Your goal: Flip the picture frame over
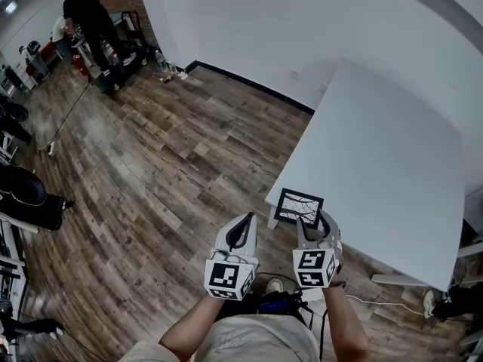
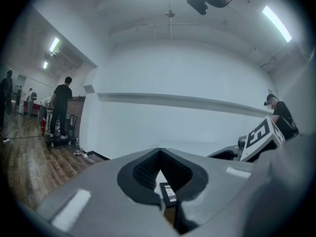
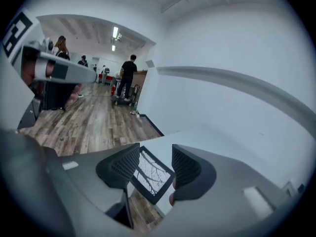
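A black picture frame [image 1: 298,206] lies flat on the near left corner of the white table [image 1: 377,149], with its branch drawing facing up. My right gripper [image 1: 314,221] hovers just above the frame's near edge, open and holding nothing. In the right gripper view the frame [image 3: 150,174] shows below, between the two spread pads of the right gripper [image 3: 155,154]. My left gripper [image 1: 243,221] hangs over the floor, left of the table corner. Seen in the left gripper view, the left gripper [image 2: 159,152] has its tips together with nothing between them.
Wood-plank floor [image 1: 151,164] spreads left of the table. A white wall [image 1: 264,21] runs behind. A person in black [image 1: 89,17] stands by a cart at the far back left. Dark equipment [image 1: 26,194] lines the left edge. A cable [image 1: 377,302] lies under the table's near side.
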A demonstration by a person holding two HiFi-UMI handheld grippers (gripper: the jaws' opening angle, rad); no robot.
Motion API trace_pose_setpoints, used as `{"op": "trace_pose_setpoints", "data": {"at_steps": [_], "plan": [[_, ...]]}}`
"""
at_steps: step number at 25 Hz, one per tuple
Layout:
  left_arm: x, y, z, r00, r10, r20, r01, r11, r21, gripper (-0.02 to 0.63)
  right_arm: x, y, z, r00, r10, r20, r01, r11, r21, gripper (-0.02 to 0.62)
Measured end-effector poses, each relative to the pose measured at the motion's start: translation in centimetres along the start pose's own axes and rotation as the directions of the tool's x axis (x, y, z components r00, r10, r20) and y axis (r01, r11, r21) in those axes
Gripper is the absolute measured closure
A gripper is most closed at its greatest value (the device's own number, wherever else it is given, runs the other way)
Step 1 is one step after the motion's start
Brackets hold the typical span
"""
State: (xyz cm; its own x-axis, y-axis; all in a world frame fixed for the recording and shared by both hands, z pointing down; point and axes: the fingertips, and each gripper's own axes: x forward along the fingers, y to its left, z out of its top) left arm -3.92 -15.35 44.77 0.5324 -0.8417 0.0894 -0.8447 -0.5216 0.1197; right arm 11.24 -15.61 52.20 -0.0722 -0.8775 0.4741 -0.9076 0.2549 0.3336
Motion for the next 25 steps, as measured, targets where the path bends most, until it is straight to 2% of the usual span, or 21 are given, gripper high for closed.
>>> {"op": "trace_pose_setpoints", "data": {"at_steps": [4,10,19,22,25], "plan": [[-0.1,0.2,0.4,1.0,0.004,0.011,-0.004,1.0,0.0,0.604,-1.8,-1.0,3.5,0.989,-0.023,0.143,0.015,0.998,0.056,0.368],[-0.1,-0.2,1.3,1.0,-0.003,0.025,0.002,1.0,0.008,0.604,-4.5,-2.0,7.9,0.946,-0.022,0.324,-0.013,0.994,0.105,0.377],[-0.3,-0.1,3.4,0.998,0.001,0.064,-0.003,0.999,0.034,0.604,-8.3,-2.2,12.6,0.898,-0.015,0.439,-0.052,0.989,0.139,0.392],[-0.5,0.3,4.4,0.997,0.012,0.08,-0.014,0.999,0.032,0.604,-9.4,-2.9,14.2,0.875,-0.038,0.482,-0.052,0.984,0.172,0.447],[-0.6,0.5,5.0,0.996,0.016,0.084,-0.02,0.999,0.038,0.604,-9.9,-3.5,14.4,0.865,-0.057,0.498,-0.054,0.977,0.206,0.504]]}}
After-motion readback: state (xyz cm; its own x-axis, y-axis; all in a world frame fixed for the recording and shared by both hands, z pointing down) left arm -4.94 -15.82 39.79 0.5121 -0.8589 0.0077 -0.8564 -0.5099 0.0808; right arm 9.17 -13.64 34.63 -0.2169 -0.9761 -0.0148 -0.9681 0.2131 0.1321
